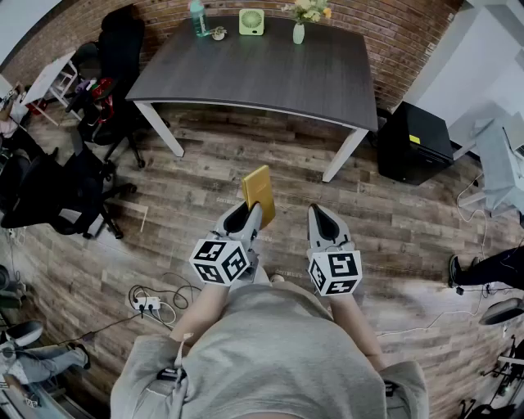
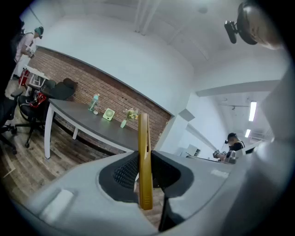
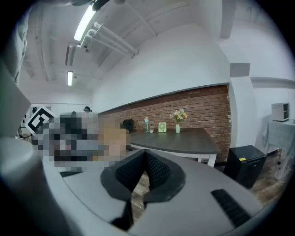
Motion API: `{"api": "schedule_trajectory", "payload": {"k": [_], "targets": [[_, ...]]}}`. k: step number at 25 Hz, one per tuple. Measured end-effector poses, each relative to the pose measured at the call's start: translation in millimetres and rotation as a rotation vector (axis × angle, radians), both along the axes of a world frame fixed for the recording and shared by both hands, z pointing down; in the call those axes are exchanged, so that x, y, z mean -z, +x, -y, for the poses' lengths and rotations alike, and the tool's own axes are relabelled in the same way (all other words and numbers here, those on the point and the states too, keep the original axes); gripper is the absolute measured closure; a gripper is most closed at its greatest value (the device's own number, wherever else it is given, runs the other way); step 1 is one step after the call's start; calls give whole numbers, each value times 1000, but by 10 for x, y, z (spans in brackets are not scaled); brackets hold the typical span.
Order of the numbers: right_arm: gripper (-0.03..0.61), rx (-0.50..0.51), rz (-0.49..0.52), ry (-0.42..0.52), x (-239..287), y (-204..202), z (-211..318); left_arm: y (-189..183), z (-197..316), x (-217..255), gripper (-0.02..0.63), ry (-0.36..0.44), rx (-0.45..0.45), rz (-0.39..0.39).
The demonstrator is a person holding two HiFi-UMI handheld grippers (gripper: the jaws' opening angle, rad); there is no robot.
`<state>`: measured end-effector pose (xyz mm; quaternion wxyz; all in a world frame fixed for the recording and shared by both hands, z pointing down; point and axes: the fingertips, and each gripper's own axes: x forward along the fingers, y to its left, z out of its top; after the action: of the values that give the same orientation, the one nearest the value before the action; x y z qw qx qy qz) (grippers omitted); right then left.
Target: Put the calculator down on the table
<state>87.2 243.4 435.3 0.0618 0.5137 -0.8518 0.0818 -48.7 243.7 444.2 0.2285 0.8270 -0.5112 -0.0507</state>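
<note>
A flat yellow calculator stands on edge in my left gripper, which is shut on it above the wooden floor. In the left gripper view the calculator shows edge-on between the jaws, upright. My right gripper hangs beside it, shut with nothing in it; its jaws meet in the right gripper view. The dark grey table stands ahead, well beyond both grippers, and appears in both gripper views.
At the table's far edge stand a teal bottle, a small green fan and a vase of flowers. Black office chairs are at the left, a black cabinet at the right. Cables lie on the floor.
</note>
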Motion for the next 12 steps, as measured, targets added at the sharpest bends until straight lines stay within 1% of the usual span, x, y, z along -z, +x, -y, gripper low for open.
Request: {"api": "schedule_trajectory", "payload": {"k": [4,12], "targets": [[577,5,-1,12,56,48,-212,78,-208,22,526,2,-7,-5],[577,18,1,31,125,35,-335,114,-314,99,526,23,-7,-4]]}}
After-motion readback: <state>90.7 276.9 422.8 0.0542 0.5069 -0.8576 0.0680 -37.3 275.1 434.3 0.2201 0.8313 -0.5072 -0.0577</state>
